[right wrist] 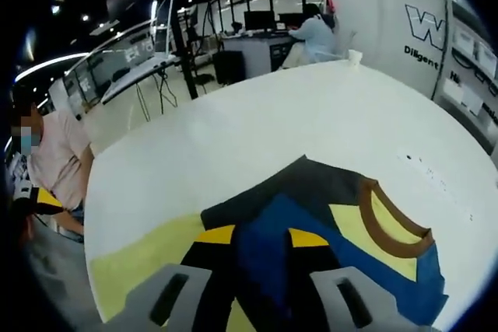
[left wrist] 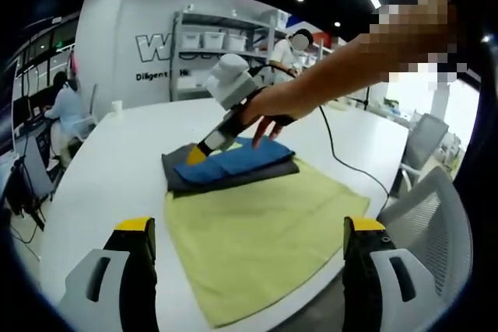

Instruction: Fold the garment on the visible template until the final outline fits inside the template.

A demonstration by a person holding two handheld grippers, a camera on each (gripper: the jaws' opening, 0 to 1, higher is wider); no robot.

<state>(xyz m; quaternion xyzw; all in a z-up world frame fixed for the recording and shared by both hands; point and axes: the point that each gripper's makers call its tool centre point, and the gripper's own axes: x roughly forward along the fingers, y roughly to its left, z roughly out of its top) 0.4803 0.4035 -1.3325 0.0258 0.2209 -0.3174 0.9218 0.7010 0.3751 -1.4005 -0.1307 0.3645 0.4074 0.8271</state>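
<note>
The garment (left wrist: pixel 229 167), blue and dark grey with a brown-trimmed collar, lies folded at the far edge of the yellow-green template (left wrist: pixel 261 231) on the white bench (left wrist: pixel 117 169). The right gripper (left wrist: pixel 198 153) presses its tips down on the garment's left end; whether it pinches cloth I cannot tell. The left gripper (left wrist: pixel 249 242) hovers wide and empty above the template's near side. Judged soft, light and limp, the cloth is apt to slide; grip at a folded edge or corner.

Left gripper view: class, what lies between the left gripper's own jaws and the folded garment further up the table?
In the left gripper view, the yellow-green template cloth spreads between the left gripper and the folded garment; nothing else lies on that stretch.
</note>
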